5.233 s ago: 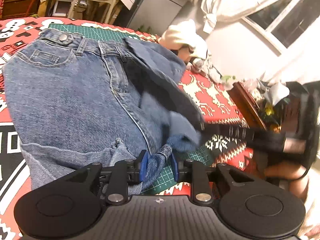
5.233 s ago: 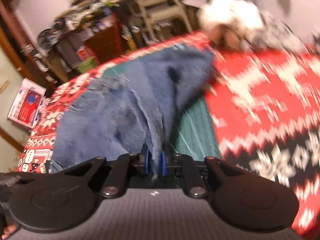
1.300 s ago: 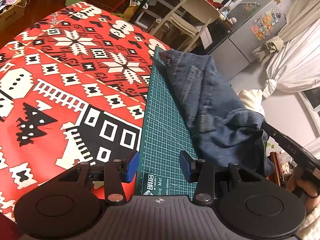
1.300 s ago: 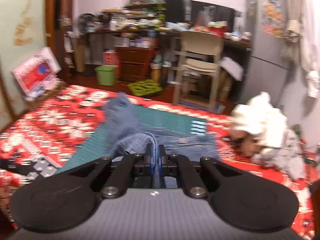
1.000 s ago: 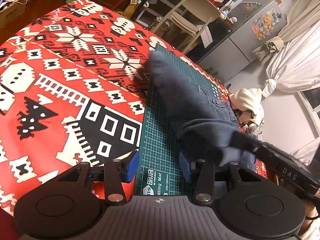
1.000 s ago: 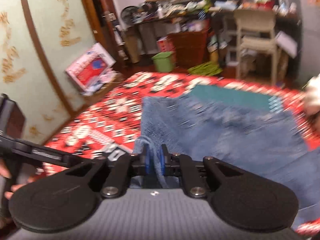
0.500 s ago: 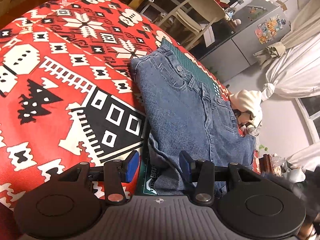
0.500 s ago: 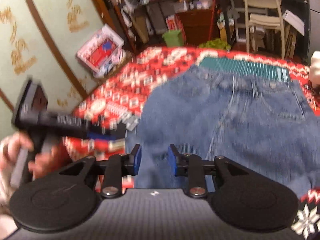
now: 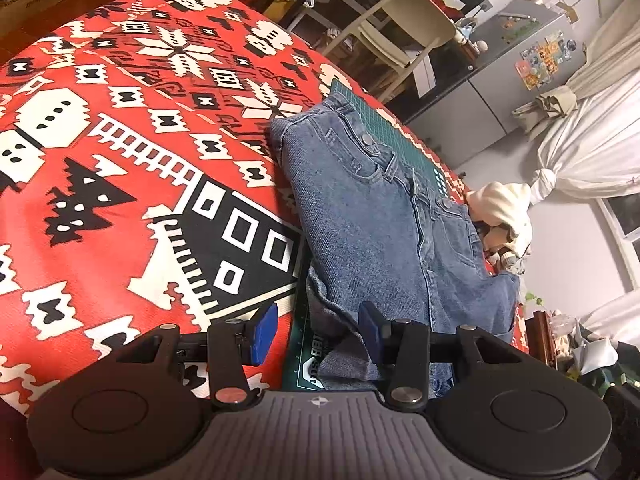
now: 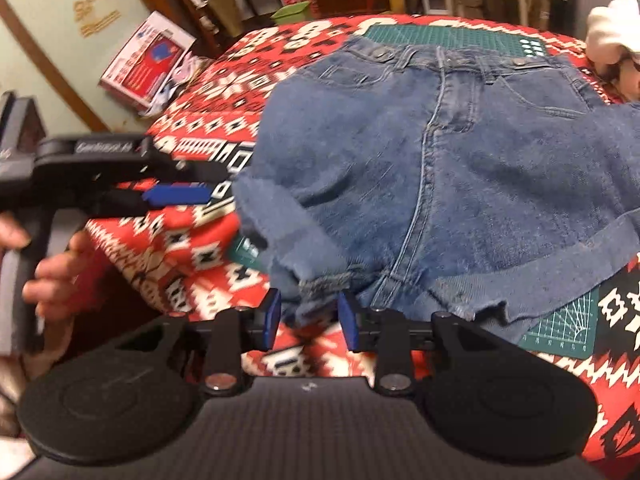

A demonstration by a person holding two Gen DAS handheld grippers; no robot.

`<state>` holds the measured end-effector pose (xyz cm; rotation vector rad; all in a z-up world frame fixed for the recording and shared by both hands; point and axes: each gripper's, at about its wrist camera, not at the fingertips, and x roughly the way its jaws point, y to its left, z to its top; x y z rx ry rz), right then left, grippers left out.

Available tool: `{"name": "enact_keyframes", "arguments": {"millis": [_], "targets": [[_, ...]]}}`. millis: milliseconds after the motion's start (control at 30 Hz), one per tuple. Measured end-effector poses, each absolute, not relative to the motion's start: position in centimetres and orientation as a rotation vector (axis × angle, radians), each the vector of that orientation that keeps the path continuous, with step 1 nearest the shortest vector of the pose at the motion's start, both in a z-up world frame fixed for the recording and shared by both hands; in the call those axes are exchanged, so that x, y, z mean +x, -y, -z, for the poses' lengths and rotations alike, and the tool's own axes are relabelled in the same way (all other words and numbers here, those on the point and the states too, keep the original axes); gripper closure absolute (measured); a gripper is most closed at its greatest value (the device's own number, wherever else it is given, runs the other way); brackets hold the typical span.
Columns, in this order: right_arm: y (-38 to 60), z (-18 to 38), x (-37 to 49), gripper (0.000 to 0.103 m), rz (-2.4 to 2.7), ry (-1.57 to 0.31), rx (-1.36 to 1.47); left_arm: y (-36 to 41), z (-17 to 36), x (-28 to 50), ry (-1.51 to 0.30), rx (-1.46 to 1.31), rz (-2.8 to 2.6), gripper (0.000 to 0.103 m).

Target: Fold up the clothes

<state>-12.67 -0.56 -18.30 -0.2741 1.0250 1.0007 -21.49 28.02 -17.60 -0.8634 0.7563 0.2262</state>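
While denim shorts point(image 10: 420, 168) cover green mat point(image 10: 452, 36) | white bundle point(image 10: 612, 32) beside waistband

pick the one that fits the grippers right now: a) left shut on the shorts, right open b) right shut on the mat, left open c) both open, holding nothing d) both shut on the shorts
c: the left gripper and the right gripper both have their blue pads spread apart, and the denim shorts lie spread on the green mat and patterned blanket, not pinched by either.
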Motion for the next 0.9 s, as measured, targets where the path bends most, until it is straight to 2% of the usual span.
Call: {"name": "enact_keyframes", "arguments": {"millis": [67,100,400,567,833,867,900], "targets": [[0.3,18.5,-12.6,0.086,-0.969,-1.009,-0.291,-28.0,17.5,-21.5,-0.757,-0.856,-0.232,0.06],[0.1,18.6,-12.5,0.098,-0.953,-1.0,-0.299,-27.9,17.4,-21.6,-0.757,-0.847,-0.236,0.06],[6.0,15.4,-9.4,0.098,-0.78,-0.825,-0.259,-27.6,17.3,-21.5,-0.777,-0.756,-0.254,0.062],[8.6,14.3,-7.2,0.098,-0.71,-0.79,-0.21,-26.9,17.7,-20.4,-0.802,-0.725,-0.225,0.062],[10.1,11.6,-2.9,0.098,-0.664,-0.732,-0.093,-24.3,18.5,-14.9,-0.838,-0.644,-0.151,0.062],[10.2,11.4,-2.5,0.098,-0.663,-0.73,-0.083,-24.3,18.6,-13.8,-0.843,-0.635,-0.157,0.064],[10.3,11.3,-2.2,0.098,-0.662,-0.729,-0.075,-24.3,18.7,-12.8,-0.847,-0.627,-0.164,0.071]]}}
